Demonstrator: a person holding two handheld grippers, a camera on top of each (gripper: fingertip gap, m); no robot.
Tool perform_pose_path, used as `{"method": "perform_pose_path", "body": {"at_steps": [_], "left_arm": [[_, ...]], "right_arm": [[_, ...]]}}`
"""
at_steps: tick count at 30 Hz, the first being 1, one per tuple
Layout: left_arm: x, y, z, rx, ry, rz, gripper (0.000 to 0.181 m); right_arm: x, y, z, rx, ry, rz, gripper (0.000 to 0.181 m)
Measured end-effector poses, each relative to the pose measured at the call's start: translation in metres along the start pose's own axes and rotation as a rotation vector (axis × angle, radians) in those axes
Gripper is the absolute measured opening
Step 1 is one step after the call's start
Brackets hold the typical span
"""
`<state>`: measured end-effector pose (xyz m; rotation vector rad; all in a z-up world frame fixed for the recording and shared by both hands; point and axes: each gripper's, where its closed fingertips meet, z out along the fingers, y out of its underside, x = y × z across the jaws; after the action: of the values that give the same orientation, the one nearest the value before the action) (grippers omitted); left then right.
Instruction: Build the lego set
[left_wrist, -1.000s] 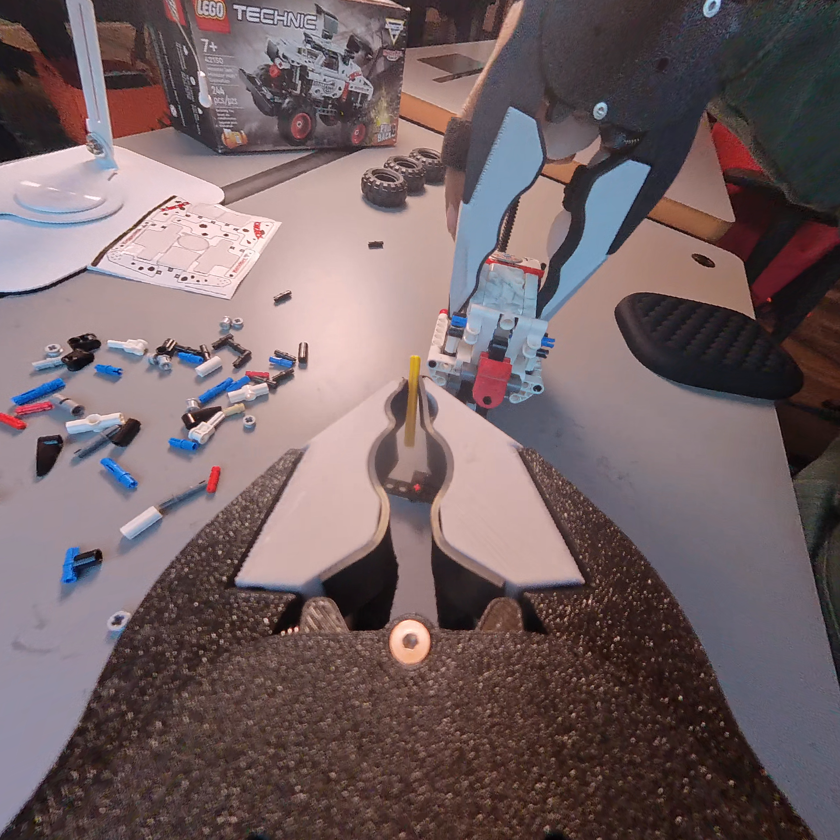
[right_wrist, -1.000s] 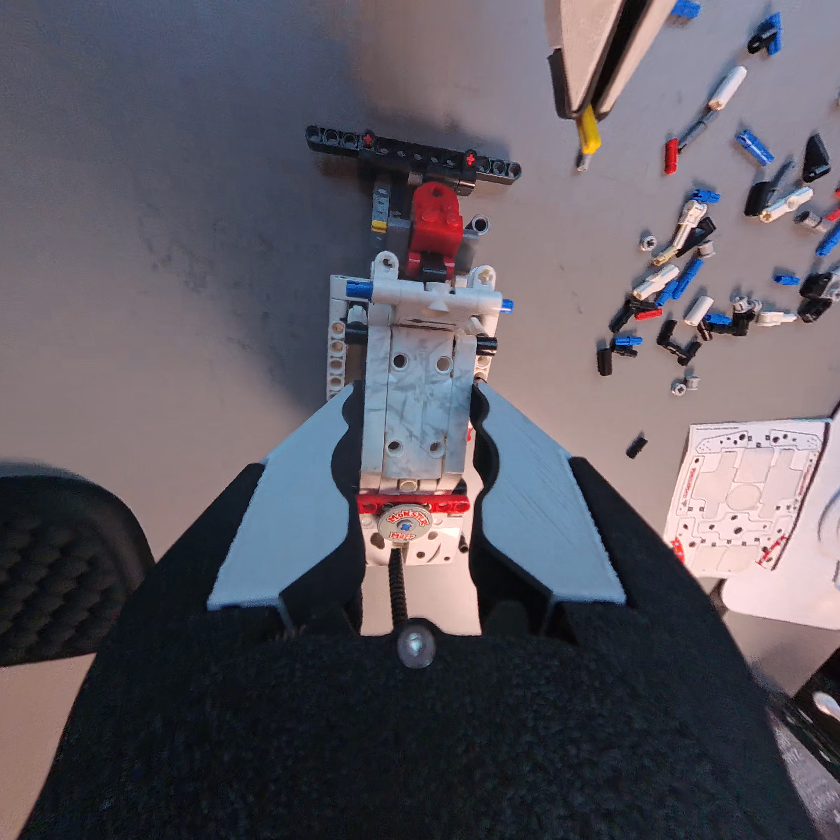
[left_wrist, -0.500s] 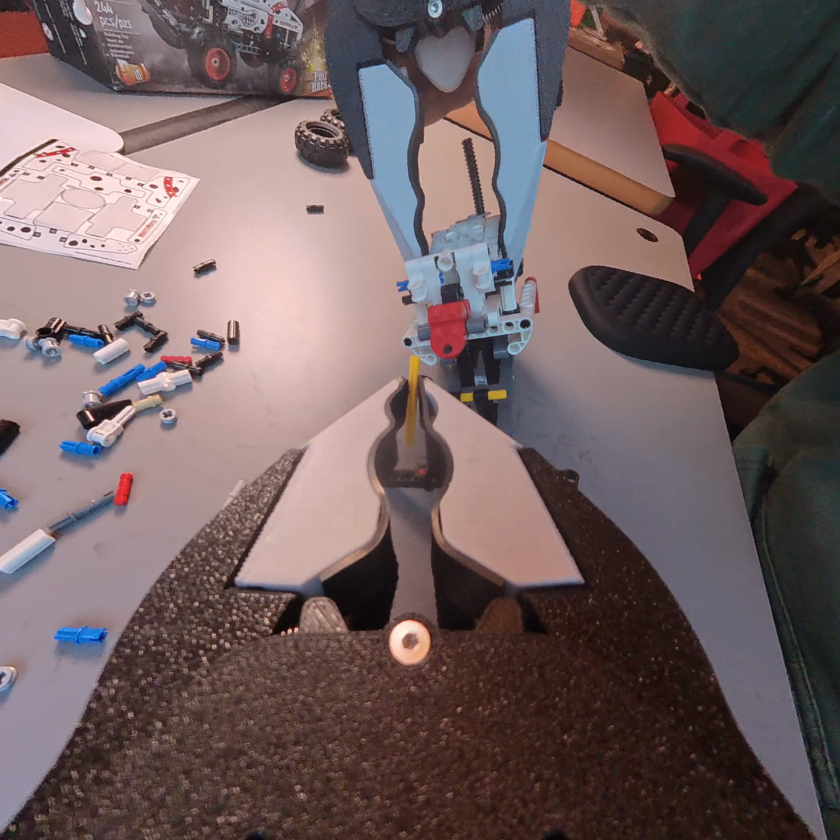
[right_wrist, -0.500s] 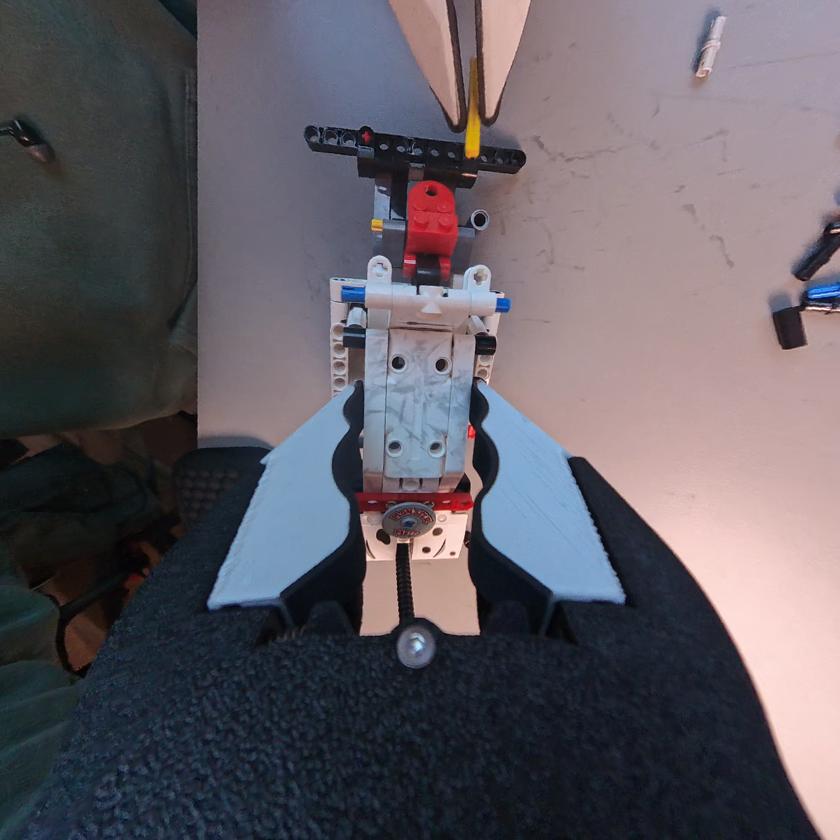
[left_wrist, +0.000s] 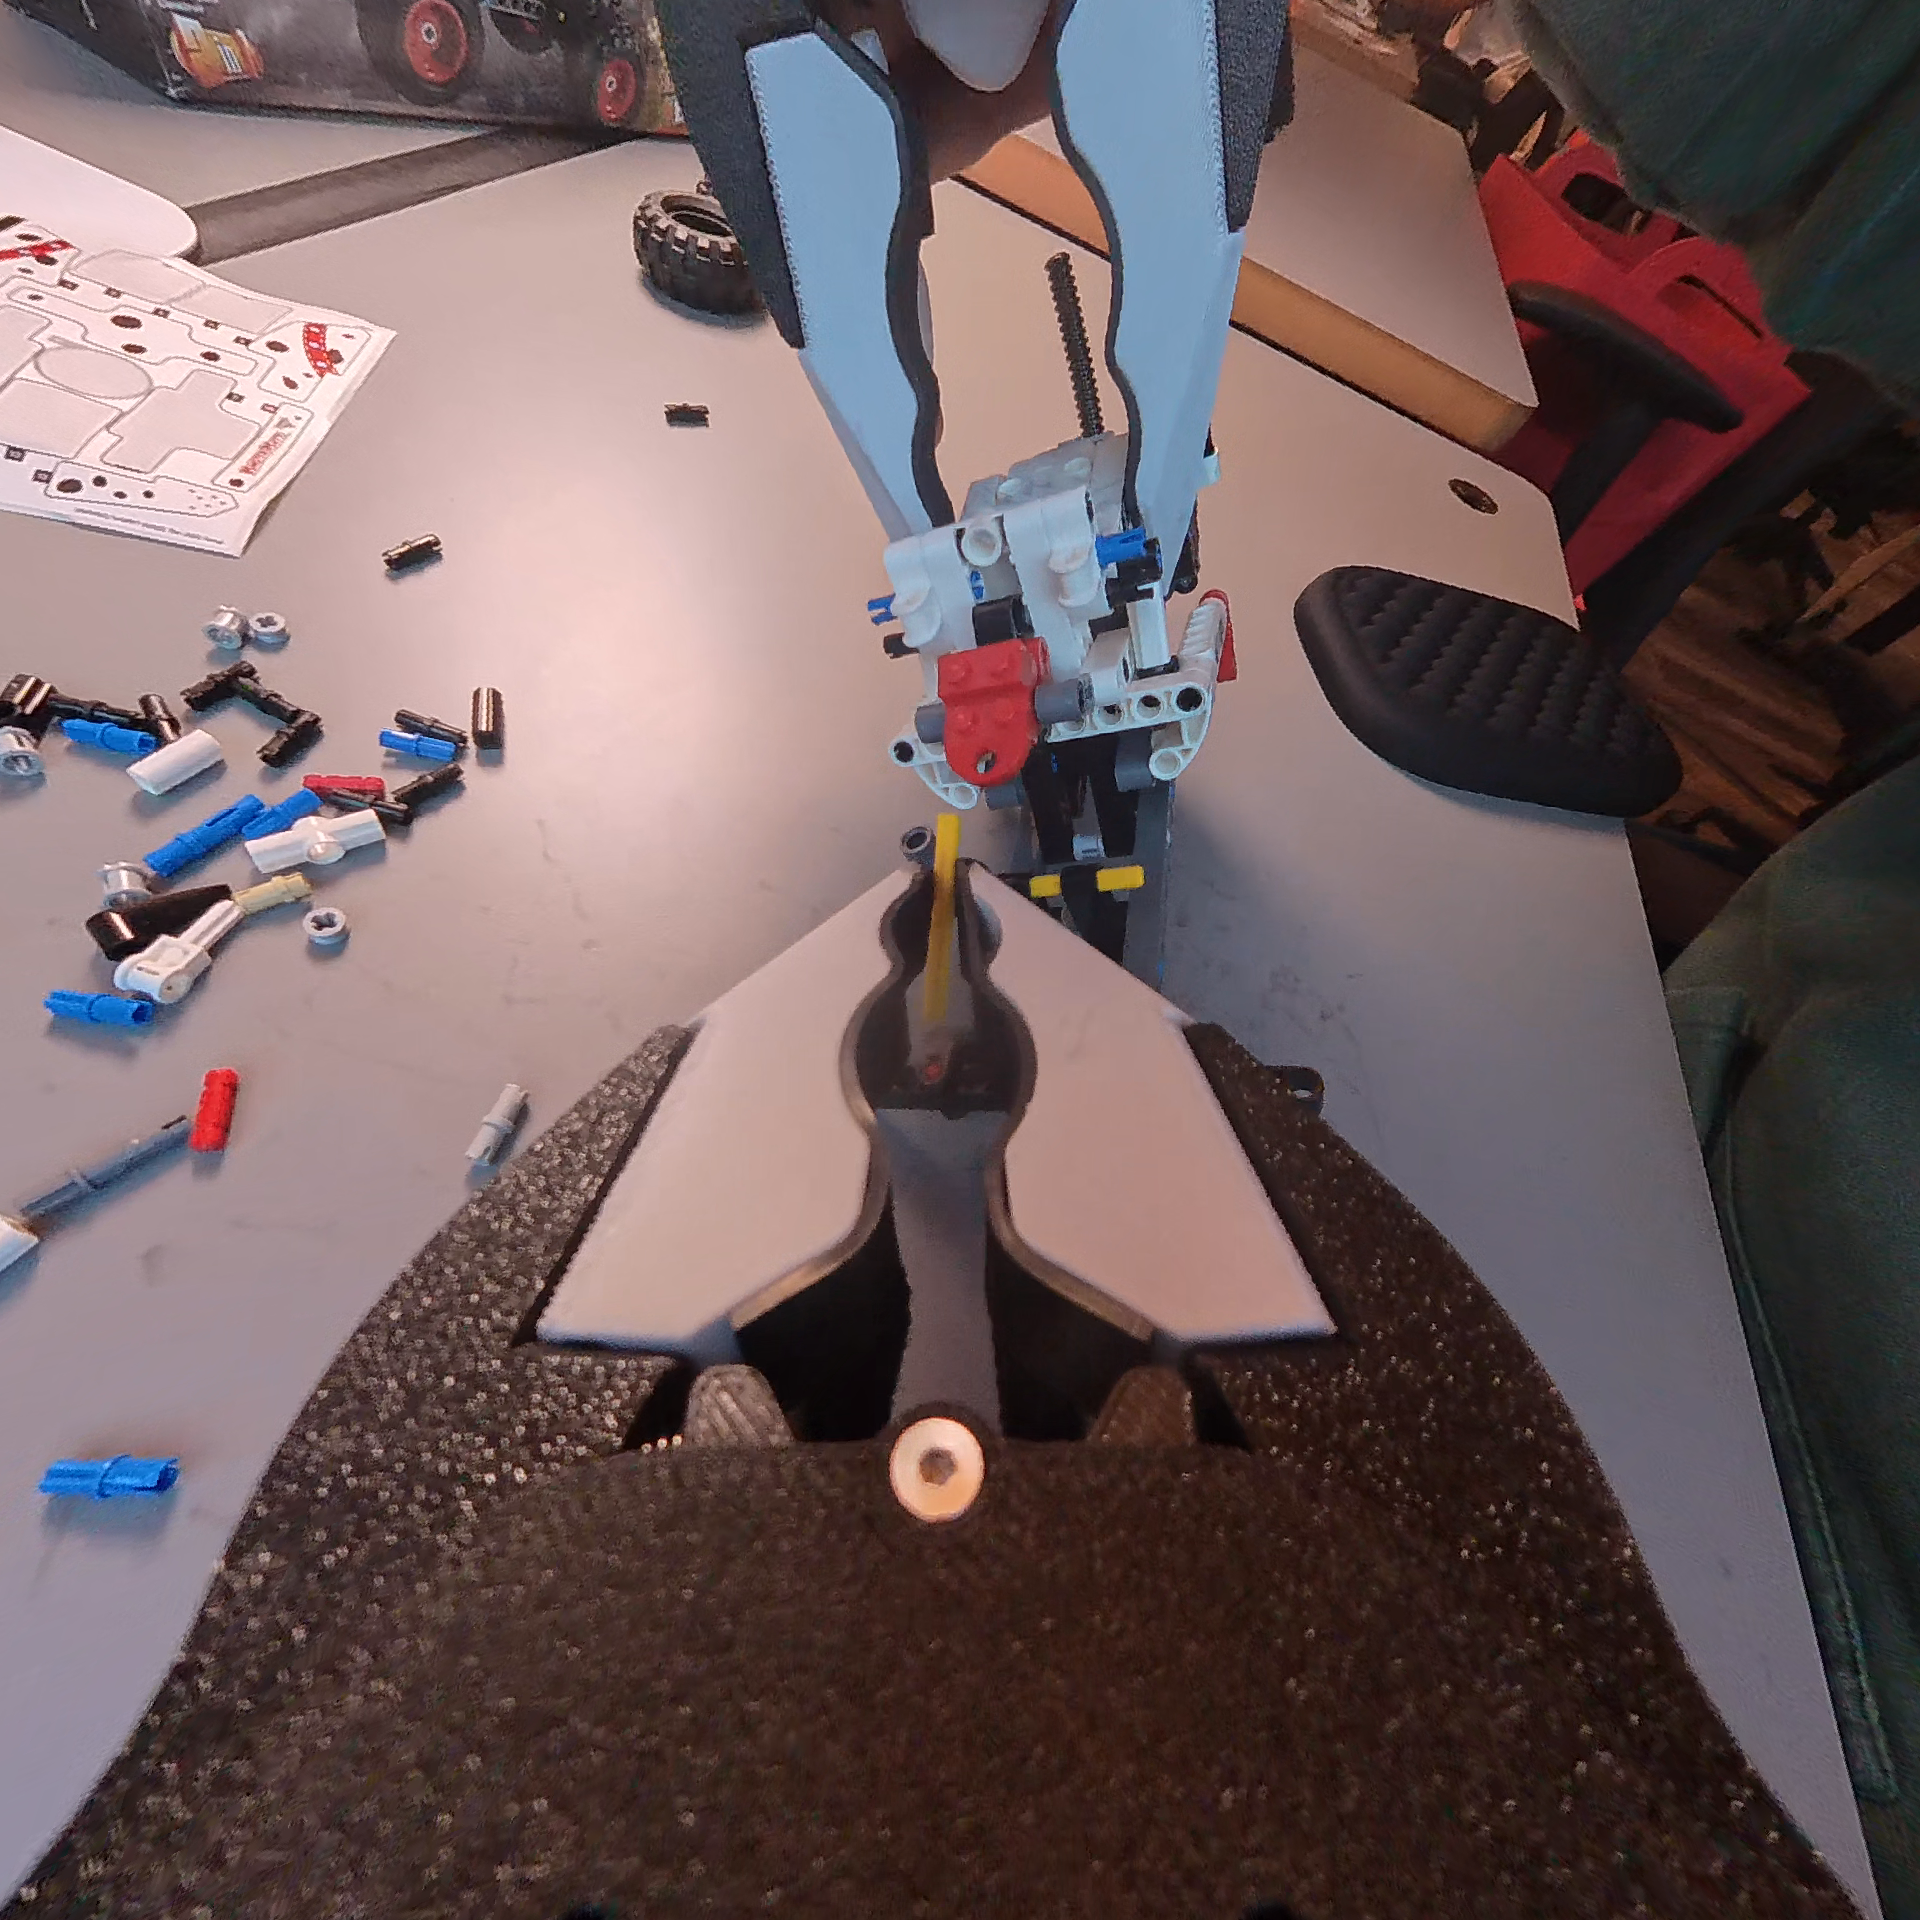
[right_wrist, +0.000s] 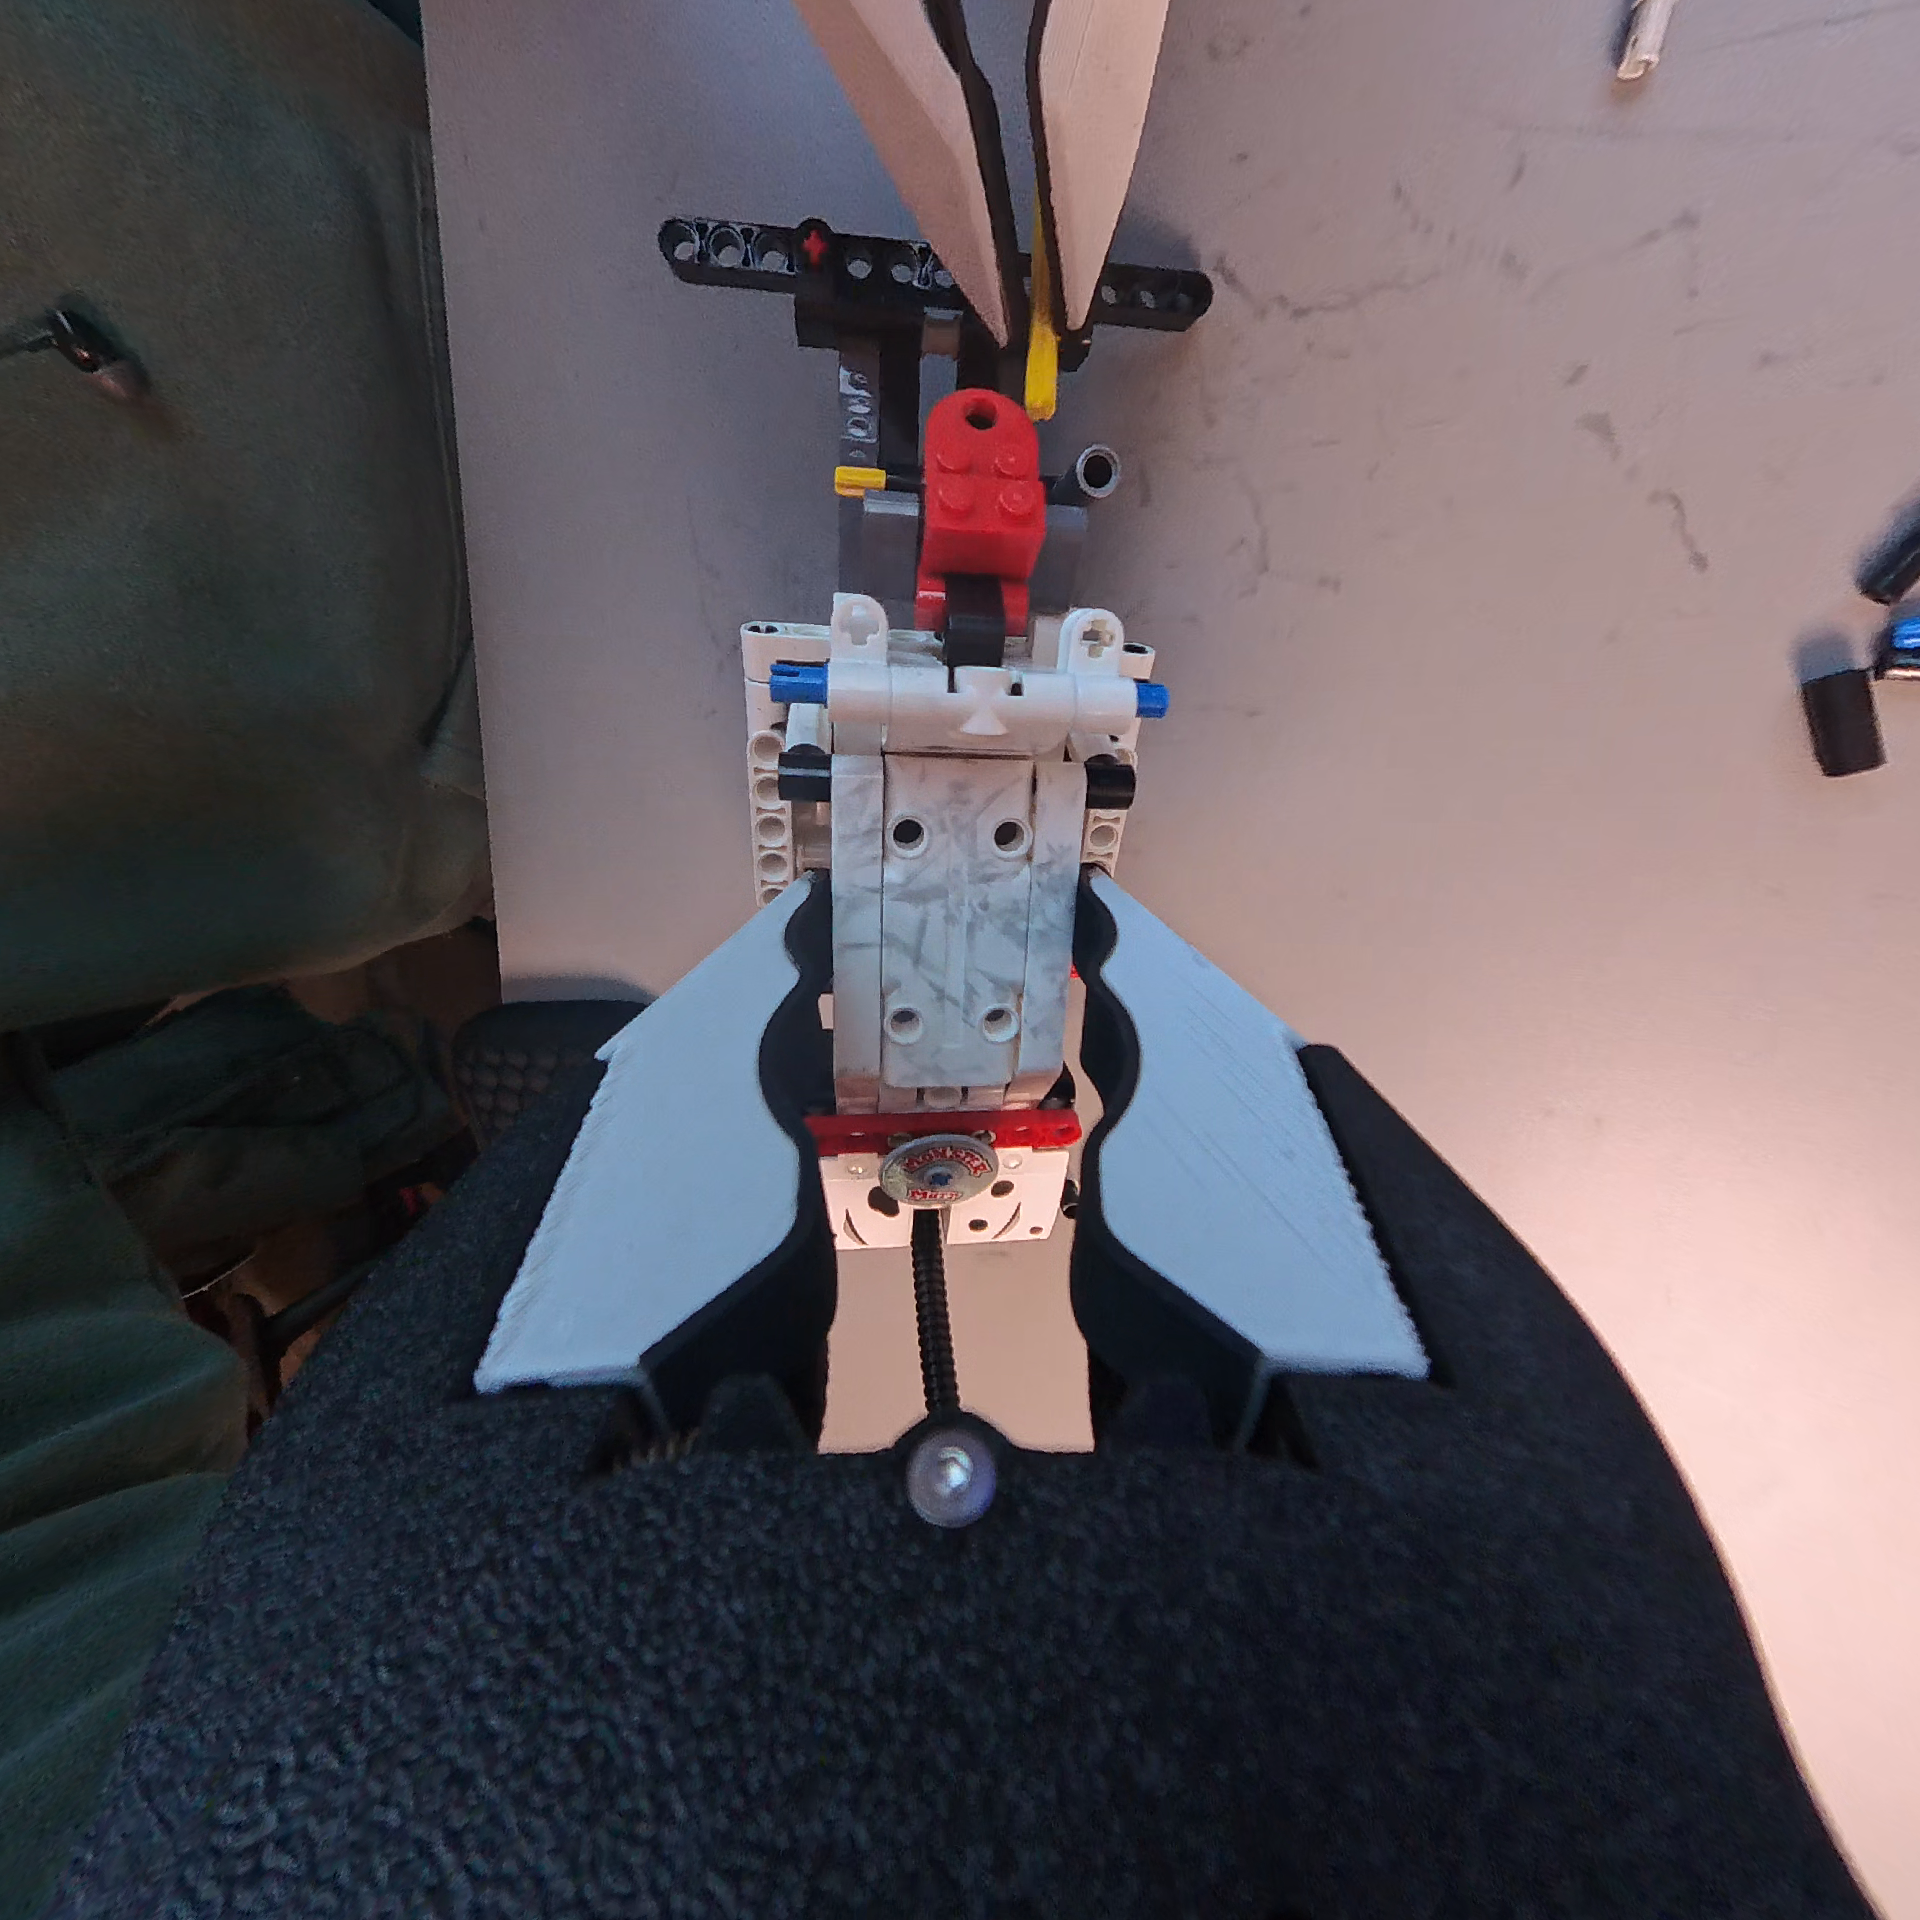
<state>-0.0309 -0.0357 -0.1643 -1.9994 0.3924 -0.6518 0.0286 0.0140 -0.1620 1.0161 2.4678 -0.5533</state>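
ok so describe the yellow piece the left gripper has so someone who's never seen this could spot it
Start at the half-built white model clamped in the right gripper above the grey table. Just in front of its red brick, the left gripper pinches a thin yellow axle. It is the only long yellow stick here, and the only loose piece off the table.

2 claws (left_wrist: 940, 883) (right_wrist: 951, 904), 1 tyre (left_wrist: 688, 249), 1 sticker sheet (left_wrist: 156, 384), 1 yellow axle (left_wrist: 943, 935).

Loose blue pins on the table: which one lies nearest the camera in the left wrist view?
The lone blue pin at lower left, apart from the scattered pile farther back.
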Motion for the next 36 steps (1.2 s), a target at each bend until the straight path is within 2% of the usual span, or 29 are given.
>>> {"method": "perform_pose_path", "body": {"at_steps": [17, 24, 28, 33, 36], "left_arm": [[0.001, 0.0, -0.001, -0.005, 0.004, 0.009, 0.004], [0.002, -0.001, -0.002, -0.002, 0.006, 0.013, 0.004], [0.004, -0.001, -0.003, 0.001, 0.018, 0.016, 0.004], [0.01, 0.001, -0.001, -0.009, 0.039, 0.041, 0.004], [0.012, 0.001, 0.0, -0.012, 0.046, 0.048, 0.004]], "right_arm": [[0.008, -0.002, -0.005, -0.109, 0.213, -0.172, 0.046], [0.021, -0.003, -0.008, -0.224, 0.448, -0.407, 0.046], [0.029, 0.0, -0.011, -0.348, 0.604, -0.6, 0.046], [0.024, -0.002, -0.009, -0.432, 0.663, -0.742, 0.046], [0.025, -0.006, -0.01, -0.416, 0.706, -0.728, 0.049]]}}
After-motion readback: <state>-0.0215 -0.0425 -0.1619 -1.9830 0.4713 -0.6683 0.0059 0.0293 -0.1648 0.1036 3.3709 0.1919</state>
